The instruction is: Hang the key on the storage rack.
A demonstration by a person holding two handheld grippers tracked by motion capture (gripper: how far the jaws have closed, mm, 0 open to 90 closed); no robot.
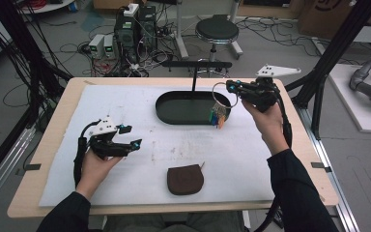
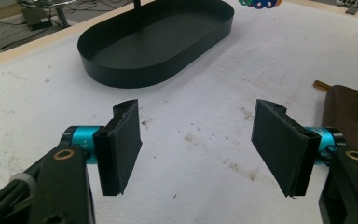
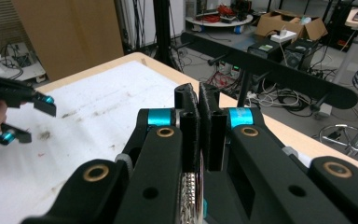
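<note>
Pinching a thin metal key ring (image 1: 221, 94), the right gripper (image 1: 233, 87) has its flat black fingers (image 3: 189, 116) pressed nearly shut on the wire, holding it at about 2 o'clock on the table (image 1: 53, 121), above the right end of the oval black tray (image 1: 174, 113). Bright plastic tags (image 1: 216, 117) dangle from the ring over the tray's rim. At 8 o'clock the left gripper (image 1: 130, 136) hovers with fingers (image 2: 119, 147) spread wide, empty. A rounded brown pouch (image 1: 185, 179) lies at 6 o'clock on the white, stained table cover (image 1: 125, 101)

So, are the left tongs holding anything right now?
No, the left tongs stand wide open in the left gripper view, with only bare white table cover between them.
</note>
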